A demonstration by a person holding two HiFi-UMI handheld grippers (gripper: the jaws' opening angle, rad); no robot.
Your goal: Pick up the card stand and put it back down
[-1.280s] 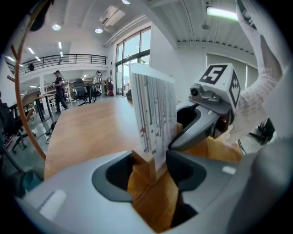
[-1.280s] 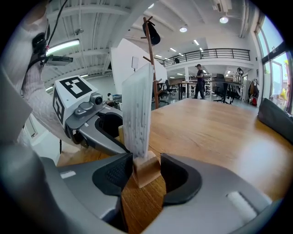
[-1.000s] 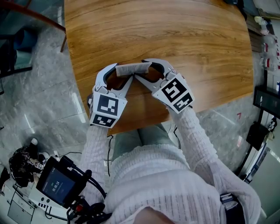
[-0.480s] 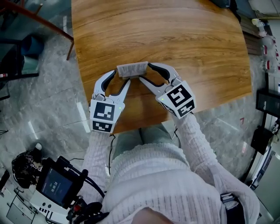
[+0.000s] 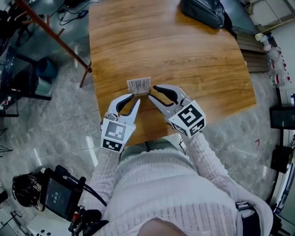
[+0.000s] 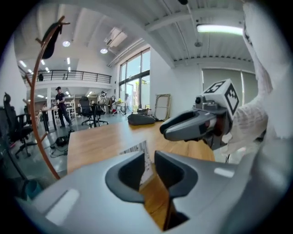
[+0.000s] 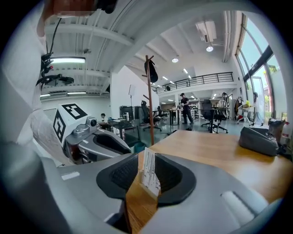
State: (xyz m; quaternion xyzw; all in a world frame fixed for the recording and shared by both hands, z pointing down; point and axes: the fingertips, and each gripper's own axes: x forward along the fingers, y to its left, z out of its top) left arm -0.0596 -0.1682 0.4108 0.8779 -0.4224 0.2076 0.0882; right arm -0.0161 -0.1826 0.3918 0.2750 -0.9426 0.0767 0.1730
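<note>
The card stand [image 5: 138,85] stood on the wooden bench [image 5: 193,64], near its lower edge at the frame's middle. The left tool [image 5: 135,97] sat just below it, its jaws narrow after closing, the stand showing through the slit beyond the tips and not gripped. The right tool [image 5: 153,92], just right of the stand, had also been closing and was half open on nothing. A dark bag [image 5: 203,11] lay at the bench's top edge, well apart. A coat-rack pole [image 5: 55,38] slanted across the upper left.
</note>
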